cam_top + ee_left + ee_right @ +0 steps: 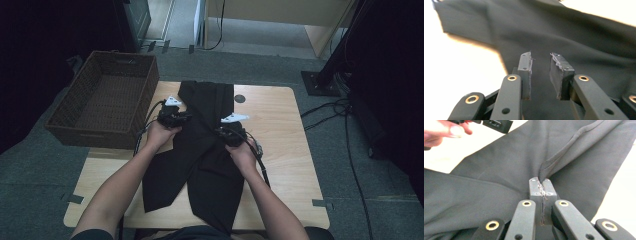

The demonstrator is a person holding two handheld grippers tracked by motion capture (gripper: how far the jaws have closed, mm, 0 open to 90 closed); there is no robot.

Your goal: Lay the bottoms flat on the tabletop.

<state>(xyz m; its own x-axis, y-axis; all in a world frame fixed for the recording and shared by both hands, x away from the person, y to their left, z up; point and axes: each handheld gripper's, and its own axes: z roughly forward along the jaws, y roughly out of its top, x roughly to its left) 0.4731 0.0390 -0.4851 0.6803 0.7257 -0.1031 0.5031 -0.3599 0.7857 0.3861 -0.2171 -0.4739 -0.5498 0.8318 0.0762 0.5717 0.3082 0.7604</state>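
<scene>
Black fabric trousers lie unfolded at frame centre; right gripper pinches a fold, left gripper spread above cloth; folding barely begun.

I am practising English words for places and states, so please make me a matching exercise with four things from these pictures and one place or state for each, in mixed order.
Things:
1. left gripper
2. right gripper
3. wicker basket
4. black trousers

Places or states:
a. spread flat along the middle of the wooden table
b. jaws shut on a fold of cloth
c. stands at the table's far left corner
d. jaws apart above the cloth, nothing between them

Right pairs: 1-d, 2-b, 3-c, 4-a
</scene>
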